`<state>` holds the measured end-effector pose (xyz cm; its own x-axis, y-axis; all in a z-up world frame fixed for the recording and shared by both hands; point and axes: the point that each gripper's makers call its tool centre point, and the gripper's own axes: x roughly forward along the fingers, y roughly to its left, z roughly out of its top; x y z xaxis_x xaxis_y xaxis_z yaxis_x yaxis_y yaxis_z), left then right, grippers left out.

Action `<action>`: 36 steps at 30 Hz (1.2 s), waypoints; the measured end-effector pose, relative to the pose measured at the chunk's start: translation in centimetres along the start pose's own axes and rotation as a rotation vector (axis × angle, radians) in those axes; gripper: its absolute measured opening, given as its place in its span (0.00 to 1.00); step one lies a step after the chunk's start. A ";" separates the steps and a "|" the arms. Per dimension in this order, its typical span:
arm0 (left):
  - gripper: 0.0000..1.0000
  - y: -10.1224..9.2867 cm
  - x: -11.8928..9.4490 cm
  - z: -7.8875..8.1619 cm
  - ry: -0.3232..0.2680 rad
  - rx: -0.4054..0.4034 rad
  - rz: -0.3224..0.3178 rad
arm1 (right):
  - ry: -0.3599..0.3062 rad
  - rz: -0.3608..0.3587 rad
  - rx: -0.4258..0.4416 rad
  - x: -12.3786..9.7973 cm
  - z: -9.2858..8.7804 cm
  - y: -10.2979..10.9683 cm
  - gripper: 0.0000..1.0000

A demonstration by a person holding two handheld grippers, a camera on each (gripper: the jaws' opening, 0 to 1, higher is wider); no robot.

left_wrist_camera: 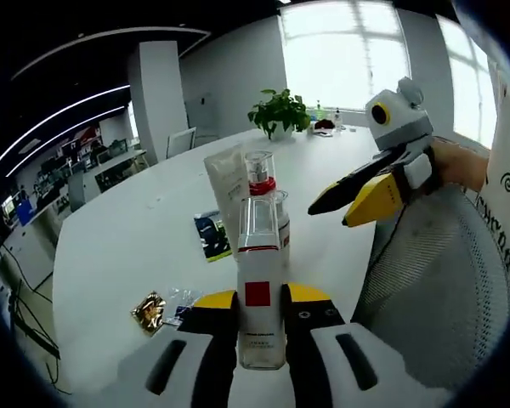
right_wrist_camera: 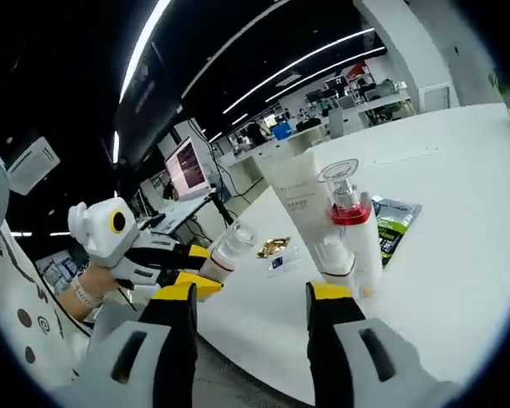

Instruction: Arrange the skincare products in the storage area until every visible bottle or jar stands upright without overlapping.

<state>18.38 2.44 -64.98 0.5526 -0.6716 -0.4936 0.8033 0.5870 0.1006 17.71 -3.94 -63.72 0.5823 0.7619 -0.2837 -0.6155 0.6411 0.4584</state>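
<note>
Between the jaws of the left hand-held gripper a clear bottle with a red square label is pinched low on its body, its long axis running straight up along the jaws, so it is carried upright. Just beyond this held bottle, three more products are seen grouped on the white tabletop: a clear pump bottle with a red collar, a white tube standing beside it, and a smaller clear bottle nearest the held one. A dark sachet lies flat beside the group, and a gold foil packet lies nearer the left hand-held gripper, close to the tabletop edge.

The right hand-held gripper is held spread and empty, with the same group lying straight ahead of its jaws, while the held bottle is seen off to that group's side, in the other gripper.

The coming move is judged to turn on the free patch of tabletop on the near side of the group: the held bottle would need to be lowered there, axis kept vertical, base clear of the smaller bottle and the sachet. The left hand-held gripper is judged the better placed, being already loaded.
</note>
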 end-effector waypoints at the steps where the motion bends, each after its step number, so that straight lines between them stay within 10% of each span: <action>1: 0.16 -0.2 0.1 0.0 0.000 0.006 -0.004 | -0.009 0.000 0.011 0.1 0.1 0.0 0.47; 36: 0.17 -4.5 1.9 1.8 0.008 0.169 -0.085 | -0.139 0.097 0.312 0.8 1.5 0.3 0.22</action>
<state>16.20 -2.27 -64.81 0.4799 -0.7116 -0.5132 0.8733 0.4433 0.2020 18.80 -3.24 -62.54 0.6088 0.7845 -0.1184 -0.4924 0.4906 0.7189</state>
